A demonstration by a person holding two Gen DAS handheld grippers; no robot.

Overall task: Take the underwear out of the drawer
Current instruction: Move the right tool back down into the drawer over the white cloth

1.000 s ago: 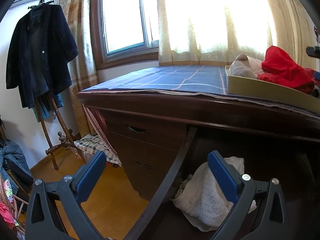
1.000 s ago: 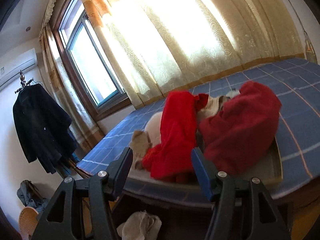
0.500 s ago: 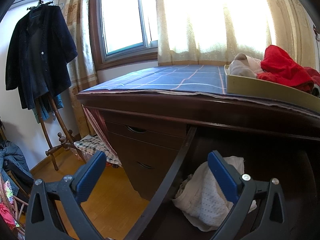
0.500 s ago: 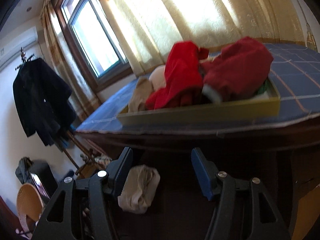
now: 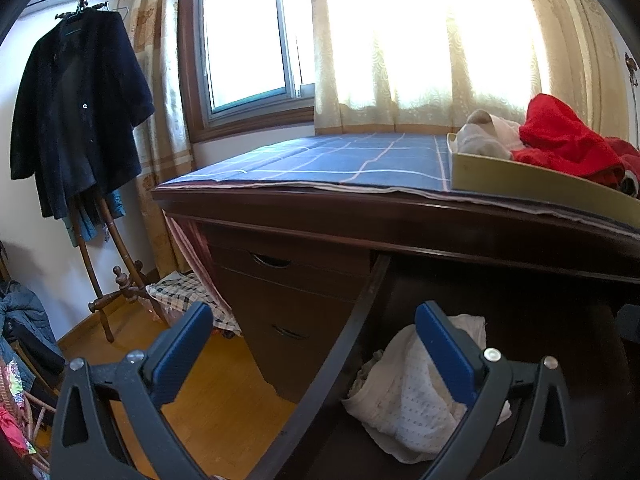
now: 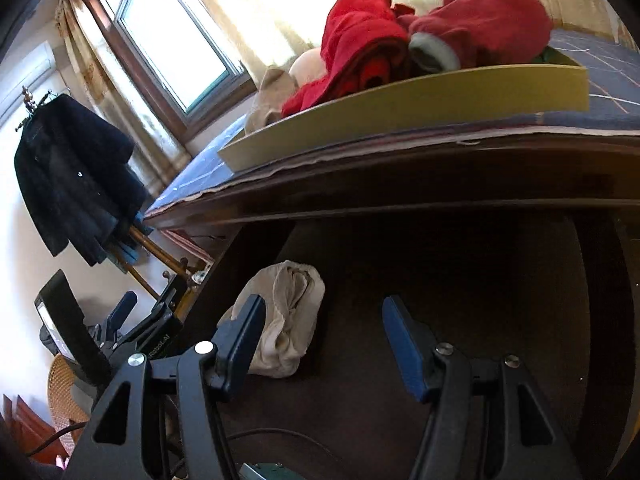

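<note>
Dark wood fills most of my right wrist view: the open drawer (image 6: pixel 460 280) under the desk (image 6: pixel 400 184), with the crumpled off-white underwear (image 6: pixel 286 316) lying near its left wall. My right gripper (image 6: pixel 324 340) hangs over the drawer floor with its jaws parted and nothing between them; the left blue pad (image 6: pixel 244 328) overlaps the near edge of the underwear in this view, but I cannot tell whether it touches. My left gripper (image 5: pixel 312 344) is also spread wide and empty, straddling the drawer's left wall (image 5: pixel 340 356), its right pad in front of the same cloth (image 5: pixel 404 400). On the blue checked cloth (image 5: pixel 340 160) covering the desk top, toward its right end, a yellow-green tray (image 6: pixel 400 108) holds red garments (image 6: pixel 472 28). A dark coat (image 5: pixel 76 108) hangs on a stand by the window.
</note>
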